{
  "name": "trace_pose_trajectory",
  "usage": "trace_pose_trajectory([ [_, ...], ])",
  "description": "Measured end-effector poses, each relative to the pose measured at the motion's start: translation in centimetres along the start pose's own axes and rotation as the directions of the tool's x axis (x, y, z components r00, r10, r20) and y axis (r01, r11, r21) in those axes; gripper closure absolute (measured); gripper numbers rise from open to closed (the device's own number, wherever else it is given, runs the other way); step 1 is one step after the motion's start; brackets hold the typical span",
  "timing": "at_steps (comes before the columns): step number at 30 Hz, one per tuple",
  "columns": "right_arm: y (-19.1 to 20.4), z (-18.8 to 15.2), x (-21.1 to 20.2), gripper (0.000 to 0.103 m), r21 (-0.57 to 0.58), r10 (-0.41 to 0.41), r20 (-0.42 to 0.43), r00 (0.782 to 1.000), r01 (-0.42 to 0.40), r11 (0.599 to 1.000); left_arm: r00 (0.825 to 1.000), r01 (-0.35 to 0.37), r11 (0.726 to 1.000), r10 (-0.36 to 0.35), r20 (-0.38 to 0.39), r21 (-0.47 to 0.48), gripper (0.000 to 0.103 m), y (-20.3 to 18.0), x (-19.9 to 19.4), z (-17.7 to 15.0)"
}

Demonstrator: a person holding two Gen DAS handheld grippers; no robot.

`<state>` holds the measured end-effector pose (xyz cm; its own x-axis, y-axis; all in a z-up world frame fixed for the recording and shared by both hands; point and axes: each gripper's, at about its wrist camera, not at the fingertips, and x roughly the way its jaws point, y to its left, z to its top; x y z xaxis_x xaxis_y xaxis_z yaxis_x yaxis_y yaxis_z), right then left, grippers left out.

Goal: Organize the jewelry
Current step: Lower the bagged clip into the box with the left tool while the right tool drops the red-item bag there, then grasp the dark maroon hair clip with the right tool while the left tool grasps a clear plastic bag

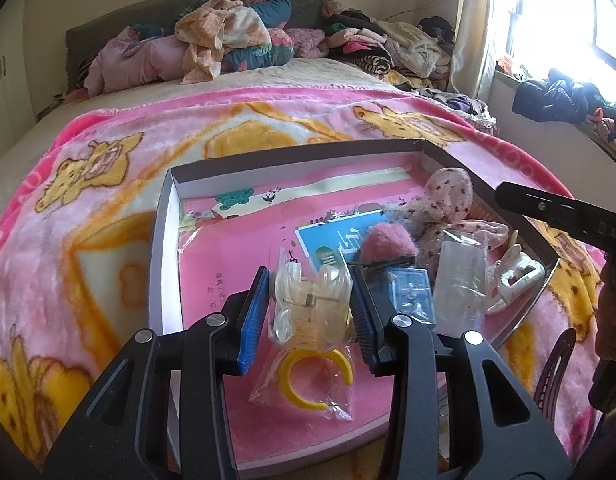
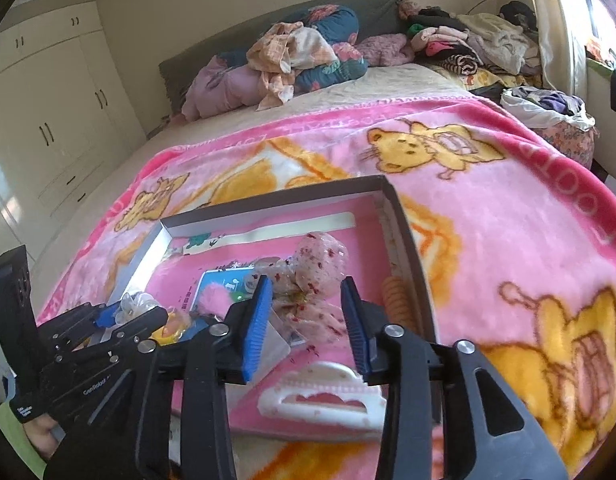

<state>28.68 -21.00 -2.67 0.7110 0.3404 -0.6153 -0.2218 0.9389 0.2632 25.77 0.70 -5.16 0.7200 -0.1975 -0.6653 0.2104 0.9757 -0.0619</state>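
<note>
Blown-out window (image 1: pixel 547 20) glare, fisheye-warped, vignetted corners.

Both grippers, left gripper (image 1: pixel 311 312) and right gripper (image 2: pixel 306 320): matte black angular frames, blue ribbed pads lining the jaws, round silver screws behind them. White lettering marks the left gripper's black side.

The box (image 1: pixel 164 248) has bare pink floor along its left side – open passage; the right half is crowded by the floral bow (image 1: pixel 447 208), packets and white clip (image 1: pixel 515 280), apparently touching
</note>
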Motion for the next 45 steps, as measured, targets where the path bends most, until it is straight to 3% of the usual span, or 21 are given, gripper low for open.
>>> trace_pose_trajectory([
  [4,-0.4,-0.5,-1.7,0.057,0.007,-0.012,0.016,1.000,0.012,1.000,1.000,-0.002,1.000,0.002,0.025,0.000,0.056,-0.3,-1.0,0.1],
  [11,-0.3,-1.5,-4.8,0.047,-0.001,-0.021,0.056,0.998,0.021,1.000,0.998,0.005,1.000,-0.006,0.070,0.012,0.042,-1.2,-3.1,0.1],
  [17,0.1,-2.7,-6.9,0.045,-0.018,-0.031,0.071,0.997,0.032,0.999,0.995,0.019,0.999,-0.021,0.100,0.027,0.029,-2.1,-4.9,-0.4],
  [20,0.0,-3.7,-7.5,0.044,-0.021,-0.035,0.061,0.998,0.036,0.999,0.994,0.025,0.999,-0.029,0.105,0.035,0.028,-2.4,-5.5,-0.9],
  [22,-0.1,-4.4,-7.9,0.036,-0.014,-0.042,0.057,0.997,0.043,0.999,0.994,0.030,0.999,-0.034,0.106,0.039,0.027,-2.6,-5.9,-1.3],
  [34,-2.0,-9.0,-7.3,0.036,0.023,-0.065,-0.045,0.997,0.066,0.998,0.992,0.102,0.990,-0.108,0.059,0.098,0.025,-4.4,-6.8,-4.3],
  [38,-2.9,-10.3,-6.1,0.036,0.070,-0.035,-0.105,0.994,0.042,0.997,0.991,0.127,0.982,-0.133,0.029,0.142,0.025,-5.6,-6.3,-5.4],
  [42,-3.1,-11.0,-5.2,0.047,0.095,-0.001,-0.136,0.991,0.014,0.995,0.989,0.142,0.971,-0.146,0.010,0.192,0.025,-6.8,-5.5,-6.1],
  [44,-3.1,-11.1,-5.3,0.060,0.085,-0.002,-0.137,0.991,0.014,0.996,0.988,0.150,0.966,-0.155,0.006,0.209,0.022,-7.2,-5.2,-6.3],
  [45,-3.0,-11.2,-5.4,0.076,0.080,0.015,-0.138,0.990,-0.004,0.997,0.987,0.158,0.963,-0.161,-0.004,0.216,0.022,-7.4,-5.0,-6.4],
])
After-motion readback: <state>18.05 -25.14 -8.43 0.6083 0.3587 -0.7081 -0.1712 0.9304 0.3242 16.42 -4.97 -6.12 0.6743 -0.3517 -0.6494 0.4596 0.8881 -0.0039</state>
